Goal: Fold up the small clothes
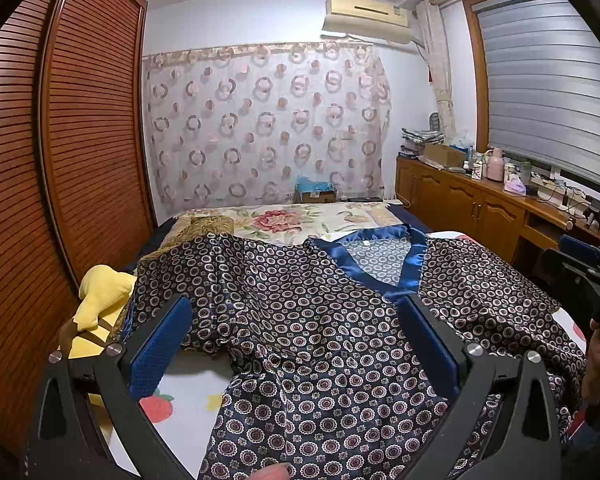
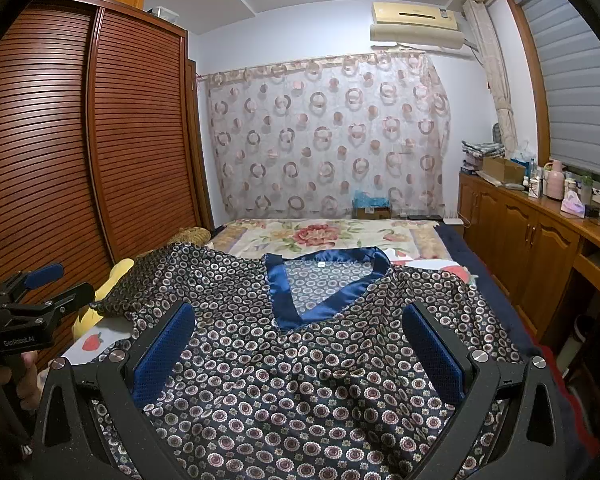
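Note:
A dark navy satin top (image 1: 320, 328) with a small round floral print and a blue V-neck collar (image 1: 380, 256) lies spread face up on the bed; it also shows in the right wrist view (image 2: 300, 360). Its left sleeve is bunched near a yellow plush toy. My left gripper (image 1: 296, 312) is open and empty, held above the left half of the top. My right gripper (image 2: 300, 316) is open and empty, held above the chest below the collar (image 2: 324, 280). The left gripper also shows at the left edge of the right wrist view (image 2: 40, 292).
A yellow plush toy (image 1: 100, 296) lies at the bed's left edge beside a slatted wooden wardrobe (image 1: 80, 140). A floral blanket (image 1: 284, 220) covers the far end of the bed. A wooden cabinet (image 2: 540, 232) with bottles runs along the right wall.

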Motion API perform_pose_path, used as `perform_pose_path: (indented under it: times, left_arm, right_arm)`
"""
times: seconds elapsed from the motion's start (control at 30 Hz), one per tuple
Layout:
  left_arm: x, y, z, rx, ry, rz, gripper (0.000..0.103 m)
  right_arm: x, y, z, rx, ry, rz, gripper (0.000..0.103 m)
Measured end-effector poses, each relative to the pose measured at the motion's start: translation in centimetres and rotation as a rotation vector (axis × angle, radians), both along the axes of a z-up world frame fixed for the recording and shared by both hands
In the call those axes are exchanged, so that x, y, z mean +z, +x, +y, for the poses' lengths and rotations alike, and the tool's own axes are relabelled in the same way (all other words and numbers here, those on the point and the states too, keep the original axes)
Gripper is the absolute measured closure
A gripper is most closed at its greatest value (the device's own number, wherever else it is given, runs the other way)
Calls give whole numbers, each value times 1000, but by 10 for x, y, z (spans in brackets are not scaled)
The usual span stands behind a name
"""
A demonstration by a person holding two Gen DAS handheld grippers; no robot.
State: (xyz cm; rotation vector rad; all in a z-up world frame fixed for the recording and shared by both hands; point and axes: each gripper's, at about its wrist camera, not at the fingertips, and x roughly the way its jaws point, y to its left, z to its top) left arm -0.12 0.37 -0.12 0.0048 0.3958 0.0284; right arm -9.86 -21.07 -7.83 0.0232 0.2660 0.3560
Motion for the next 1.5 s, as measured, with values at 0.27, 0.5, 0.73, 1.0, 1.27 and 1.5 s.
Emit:
perform_pose_path:
  times: [0.27,0.5,0.73,1.0,1.27,1.5]
  left_arm:
    - [-4,3,5,2,-2,18,0]
    - [-24,20,28,40,13,89,0]
    - [-40,29,58,47,-1,146,0]
    - [-60,37,97,21,-16,226,1]
    - [-71,47,149,7,-92,296,13]
    - [-85,62,183,38,-118,345,28]
  right_arm:
    - [-2,1,1,16,7,2,0]
    - [-15,18,10,43,-1,38,0]
    - [-17,36,22,79,-41,71,0]
    - [-10,48,45,150,-92,101,0]
    - [-12,54,52,196,-129,131,0]
    - [-9,56,55,225,-136,158,0]
